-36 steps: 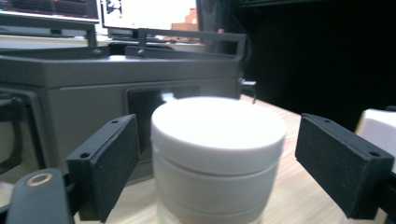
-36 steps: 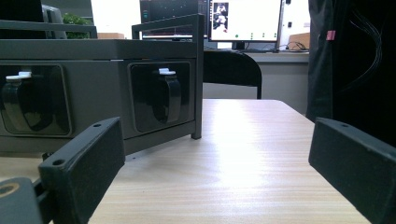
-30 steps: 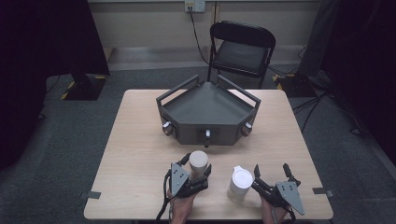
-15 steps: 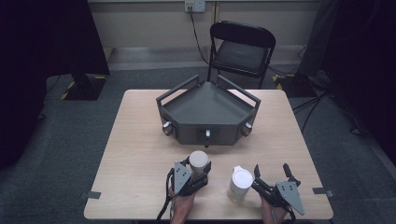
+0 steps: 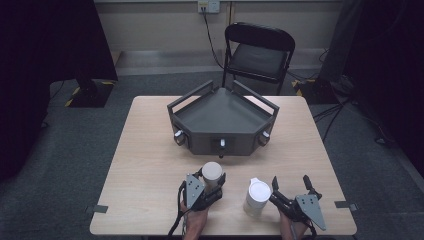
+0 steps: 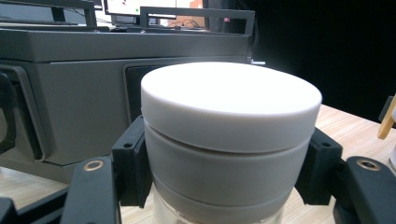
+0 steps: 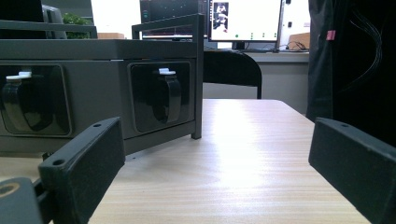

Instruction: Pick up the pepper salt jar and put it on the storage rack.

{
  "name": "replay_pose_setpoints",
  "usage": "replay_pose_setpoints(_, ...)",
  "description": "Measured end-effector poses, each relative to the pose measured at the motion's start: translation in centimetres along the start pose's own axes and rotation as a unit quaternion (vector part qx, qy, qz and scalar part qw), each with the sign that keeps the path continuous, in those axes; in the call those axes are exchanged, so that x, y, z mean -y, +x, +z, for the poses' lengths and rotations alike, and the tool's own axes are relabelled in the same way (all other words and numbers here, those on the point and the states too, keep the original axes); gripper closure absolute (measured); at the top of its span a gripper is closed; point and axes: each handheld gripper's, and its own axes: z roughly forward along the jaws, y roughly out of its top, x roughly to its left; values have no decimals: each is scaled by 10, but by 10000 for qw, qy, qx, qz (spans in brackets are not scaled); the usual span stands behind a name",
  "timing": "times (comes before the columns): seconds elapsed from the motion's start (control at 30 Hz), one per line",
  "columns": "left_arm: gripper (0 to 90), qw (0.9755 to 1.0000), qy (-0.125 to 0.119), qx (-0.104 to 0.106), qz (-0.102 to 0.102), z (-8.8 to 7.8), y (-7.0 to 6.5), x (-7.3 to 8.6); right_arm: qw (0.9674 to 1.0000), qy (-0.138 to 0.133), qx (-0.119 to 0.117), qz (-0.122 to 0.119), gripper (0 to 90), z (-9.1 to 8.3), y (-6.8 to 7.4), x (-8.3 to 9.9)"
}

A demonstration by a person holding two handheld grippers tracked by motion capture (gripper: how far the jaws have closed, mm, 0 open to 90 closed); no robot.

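Left gripper (image 5: pixel 212 184), near edge of surface (image 5: pixel 150 165): clamped on a small round jar (image 5: pixel 212 172), jaws having just closed onto it, pads pressed against both sides below the lid. Jar (image 6: pixel 224 140) in left gripper view: broad flat-topped lid, off-white, matte, smooth rounded edge; a grey-white band beneath it, stepped in slightly; a glimpse of clear body at the very bottom, contents not discernible. Standing upright on pale wood-grain surface, left of centre near the front edge. Just to its right, apart from it: white lidded container (image 5: pixel 258 197), taller, cylindrical, small tab at the lid's rim, upright. Right gripper (image 5: pixel 291 188), beside that container and not touching it: released, jaws spread wide with nothing between them, bare surface (image 7: pixel 243 158) showing in the gap in right gripper view. Farther back, mid-surface: dark grey angular tray unit (image 5: pixel 222 120) with raised rail handles and three knobbed front panels facing the grippers. Beyond the far edge: black folding chair (image 5: pixel 259 52) on grey floor; wall socket with trailing cable behind.
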Motion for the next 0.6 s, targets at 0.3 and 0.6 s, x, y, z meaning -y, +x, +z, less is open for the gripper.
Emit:
replay_pose_setpoints(0.3,345,9999,-94,-14,103,-10,-4,-5,10000,0,5,-1,21,0,0,0)
replay_pose_setpoints(0.6,345,9998,-186,-5,93,-19,0,-11,10000,2,10,1,21,0,0,0)
